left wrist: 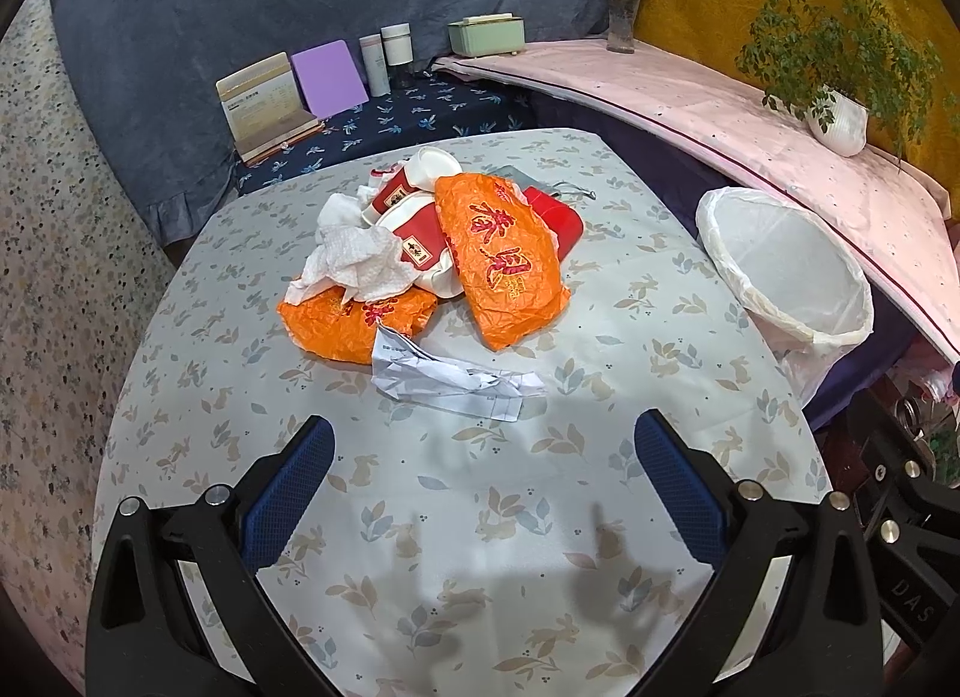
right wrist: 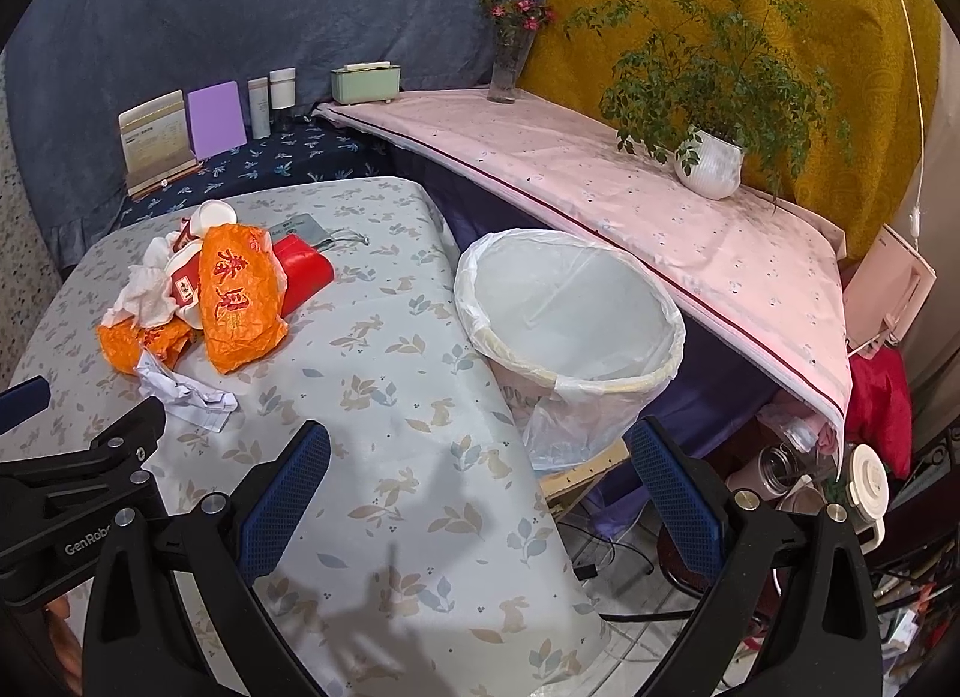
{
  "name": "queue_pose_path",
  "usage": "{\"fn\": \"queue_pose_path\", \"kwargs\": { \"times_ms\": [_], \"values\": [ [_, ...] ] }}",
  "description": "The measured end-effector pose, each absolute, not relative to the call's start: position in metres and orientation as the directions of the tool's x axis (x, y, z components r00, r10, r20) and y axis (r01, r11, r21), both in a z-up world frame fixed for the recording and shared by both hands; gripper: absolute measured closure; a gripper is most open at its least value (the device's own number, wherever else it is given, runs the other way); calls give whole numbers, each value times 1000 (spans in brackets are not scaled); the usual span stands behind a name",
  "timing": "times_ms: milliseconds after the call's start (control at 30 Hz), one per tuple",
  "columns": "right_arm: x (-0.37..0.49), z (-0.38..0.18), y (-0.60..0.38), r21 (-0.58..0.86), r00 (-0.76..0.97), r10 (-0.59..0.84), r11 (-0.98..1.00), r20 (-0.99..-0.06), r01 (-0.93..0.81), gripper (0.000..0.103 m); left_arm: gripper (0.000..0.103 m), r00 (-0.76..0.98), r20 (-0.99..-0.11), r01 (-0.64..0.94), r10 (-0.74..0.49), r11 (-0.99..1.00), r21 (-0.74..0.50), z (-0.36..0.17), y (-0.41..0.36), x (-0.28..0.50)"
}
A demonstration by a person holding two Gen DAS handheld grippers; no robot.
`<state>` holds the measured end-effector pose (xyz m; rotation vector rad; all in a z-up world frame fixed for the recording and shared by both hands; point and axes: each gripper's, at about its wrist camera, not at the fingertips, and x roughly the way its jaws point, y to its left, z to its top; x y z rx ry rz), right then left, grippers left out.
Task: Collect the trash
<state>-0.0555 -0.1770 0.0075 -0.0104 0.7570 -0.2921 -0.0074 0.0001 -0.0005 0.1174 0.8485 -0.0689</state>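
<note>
A trash pile lies on the leaf-print table [left wrist: 456, 517]: a large orange wrapper [left wrist: 501, 253], a smaller orange wrapper [left wrist: 354, 325], crumpled white tissue [left wrist: 354, 259], red-and-white paper cups [left wrist: 414, 229], a red packet [left wrist: 555, 217] and a crumpled paper slip [left wrist: 444, 379] nearest me. A bin lined with a white bag [left wrist: 786, 271] stands off the table's right edge. My left gripper [left wrist: 483, 445] is open and empty, just short of the slip. My right gripper [right wrist: 480, 451] is open and empty over the table's right edge, near the bin [right wrist: 570, 313]. The pile [right wrist: 234, 289] also shows in the right wrist view.
A pink-covered shelf [right wrist: 600, 175] runs behind the bin, carrying a potted plant [right wrist: 708, 157], a flower vase [right wrist: 510, 61] and a green box [right wrist: 366, 82]. Cards and bottles [left wrist: 336, 73] stand behind the table. Clutter and cables lie on the floor [right wrist: 780, 487] at right.
</note>
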Motion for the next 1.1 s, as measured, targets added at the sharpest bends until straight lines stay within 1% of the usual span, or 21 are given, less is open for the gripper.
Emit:
{"fn": "queue_pose_path", "kwargs": {
  "times_ms": [1100],
  "values": [
    [-57, 5, -182, -105, 681, -266, 958, -682, 268, 7, 7, 669, -743, 105, -15, 992, 75, 1, -1, -11]
  ]
}}
